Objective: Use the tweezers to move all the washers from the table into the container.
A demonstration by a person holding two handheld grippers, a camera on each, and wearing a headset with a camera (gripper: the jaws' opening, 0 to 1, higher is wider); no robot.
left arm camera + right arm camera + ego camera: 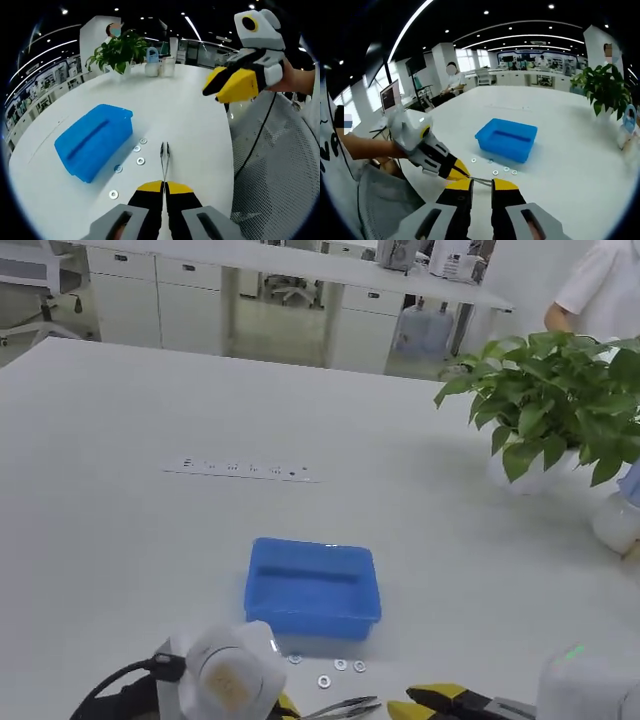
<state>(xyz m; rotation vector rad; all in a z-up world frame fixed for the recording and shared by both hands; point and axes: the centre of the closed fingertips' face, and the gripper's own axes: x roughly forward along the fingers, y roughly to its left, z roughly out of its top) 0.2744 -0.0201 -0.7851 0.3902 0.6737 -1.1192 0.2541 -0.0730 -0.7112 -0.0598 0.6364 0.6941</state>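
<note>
Table (120,540): white worktop that carries everything below.
Container (312,588): blue open tray, standing flat near the middle of the table; nothing can be made out inside it.
Washers (140,161): five small metal rings, all lying loose on the table just beside the container's near edge, none in it. Four of them can be made out in the head view.
Tweezers (164,159): metal, held by the rear end and pointing forward along the left gripper. The two tips stand slightly apart with no washer between them, next to the washers. Contact with the table cannot be told.
Left gripper (164,186): yellow jaws pressed together on the tweezers' rear end. It sits at the bottom left of the head view.
Right gripper (482,184): jaws parted by a narrow gap, holding nothing. It is just beside the left gripper, to its right and off the table, with its jaw tips close to the tweezers.
Plant (550,390): leafy and green in a white pot at the far right of the table, well apart from the container.
Power strip (240,469): set flat in the table beyond the container.
</note>
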